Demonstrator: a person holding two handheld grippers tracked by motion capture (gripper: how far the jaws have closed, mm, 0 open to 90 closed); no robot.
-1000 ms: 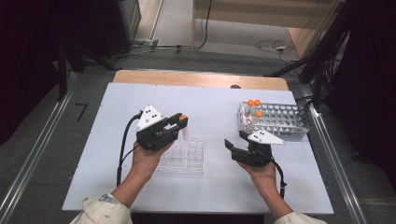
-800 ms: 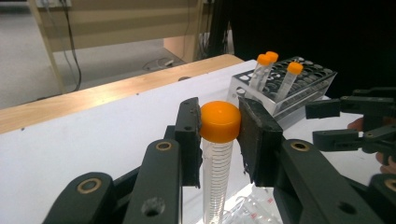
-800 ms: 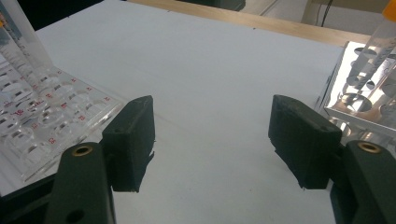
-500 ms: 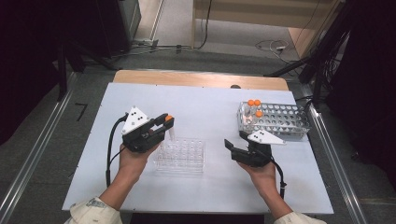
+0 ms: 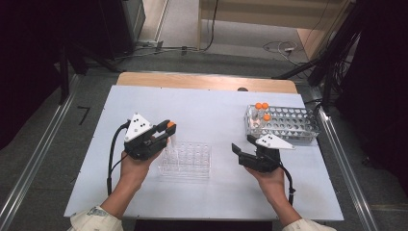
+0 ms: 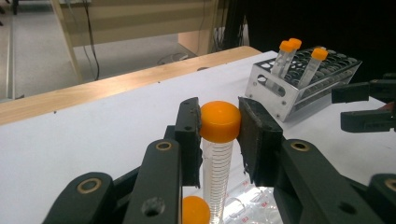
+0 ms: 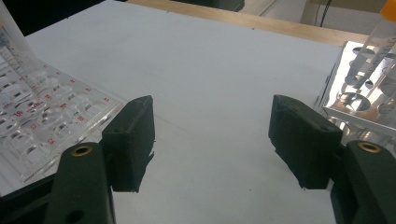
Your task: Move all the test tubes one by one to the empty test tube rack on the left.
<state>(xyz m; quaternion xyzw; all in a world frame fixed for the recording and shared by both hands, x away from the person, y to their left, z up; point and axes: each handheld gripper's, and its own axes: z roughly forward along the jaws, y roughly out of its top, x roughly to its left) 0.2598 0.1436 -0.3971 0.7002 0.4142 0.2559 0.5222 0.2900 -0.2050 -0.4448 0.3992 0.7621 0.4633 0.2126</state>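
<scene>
My left gripper (image 5: 166,131) is shut on a clear graduated tube with an orange cap (image 5: 170,125), held upright. Its pads press on the cap (image 6: 219,121) from both sides. The tube's lower end hangs at the far left corner of a clear plastic rack (image 5: 187,159), which also shows under the jaws (image 6: 254,205). My right gripper (image 5: 240,151) rests low over the table to the right of that rack, open and with nothing between its jaws (image 7: 212,135). A metal rack (image 5: 288,125) at the back right carries three orange-capped tubes (image 5: 262,108).
The clear rack's corner (image 7: 42,126) lies left of my right jaws and the metal rack (image 7: 364,88) to their right. The white table top (image 5: 211,103) ends at a wooden strip (image 5: 202,81) at the back. My right gripper (image 6: 369,105) shows beside the metal rack (image 6: 299,88).
My left gripper has shifted a little to the left with the tube, from over the clear rack's middle to its left end. The right gripper has stayed still.
</scene>
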